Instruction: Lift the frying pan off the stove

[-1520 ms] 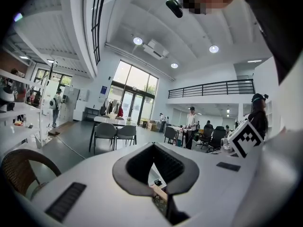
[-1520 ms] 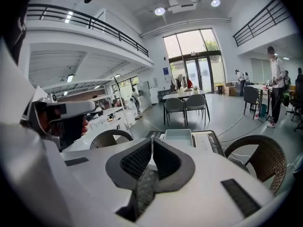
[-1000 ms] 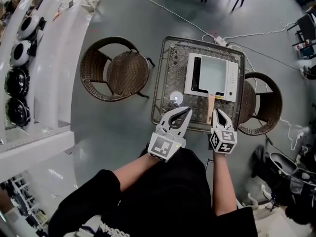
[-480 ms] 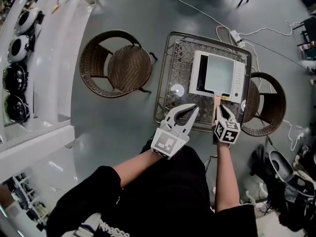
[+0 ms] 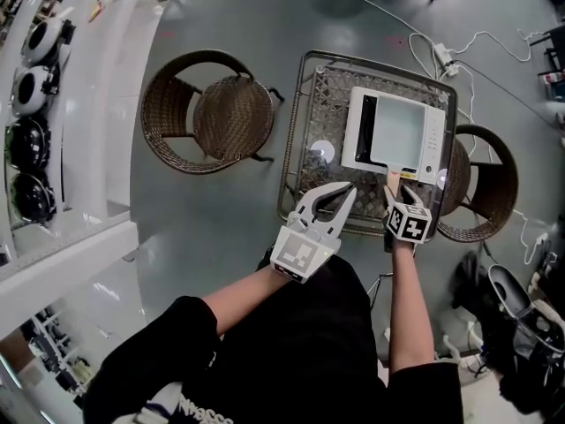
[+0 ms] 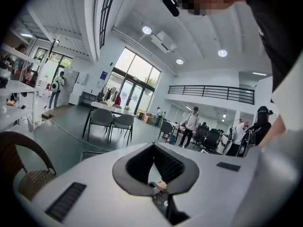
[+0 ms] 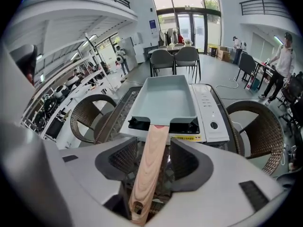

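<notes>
- The right gripper had its jaws partly open, one pad on either side of the wooden handle. The handle ran lengthwise between them, and a sliver of gap showed at the left pad, so the handle was not clamped.
- Straight ahead of those jaws, the frying pan, rectangular and pale, sat flat on the white stove. The stove's control strip lay ahead and to the right of the jaws.
- The left gripper had its jaws closed tip to tip and held nothing. It hovered over the near edge of the bench, with the stove ahead and to the right of its jaws.
</notes>
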The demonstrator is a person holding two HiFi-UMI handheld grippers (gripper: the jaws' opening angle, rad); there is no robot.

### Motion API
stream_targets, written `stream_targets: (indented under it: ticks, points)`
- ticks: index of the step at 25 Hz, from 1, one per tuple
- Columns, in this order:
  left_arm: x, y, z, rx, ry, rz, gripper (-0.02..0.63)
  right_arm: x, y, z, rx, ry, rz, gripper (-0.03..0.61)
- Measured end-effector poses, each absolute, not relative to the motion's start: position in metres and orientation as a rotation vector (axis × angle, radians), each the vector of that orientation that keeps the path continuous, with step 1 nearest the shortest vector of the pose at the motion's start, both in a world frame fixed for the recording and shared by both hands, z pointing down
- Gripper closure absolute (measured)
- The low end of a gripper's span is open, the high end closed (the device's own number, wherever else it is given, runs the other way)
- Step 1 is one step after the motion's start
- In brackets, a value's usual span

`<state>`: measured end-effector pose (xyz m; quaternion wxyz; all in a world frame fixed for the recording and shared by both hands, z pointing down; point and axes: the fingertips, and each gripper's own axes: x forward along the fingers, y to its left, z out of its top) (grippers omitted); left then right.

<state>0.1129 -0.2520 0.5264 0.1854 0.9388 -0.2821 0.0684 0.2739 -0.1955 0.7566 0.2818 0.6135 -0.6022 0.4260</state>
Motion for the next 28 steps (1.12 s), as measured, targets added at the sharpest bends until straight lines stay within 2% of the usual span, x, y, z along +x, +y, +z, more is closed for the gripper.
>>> stream_targets:
  ticks: [22, 28]
  points:
    - [0.114, -0.282, 0.545, 2.603, -0.787, 0.215, 0.605, 0.268, -0.209, 0.816, 1.464, -1.461, 1.355, 0.353]
    - [0.116, -0.288, 0.547, 2.605, -0.783, 0.238, 0.605, 0.264, -0.209, 0.817, 1.431, -1.474, 1.391, 0.420]
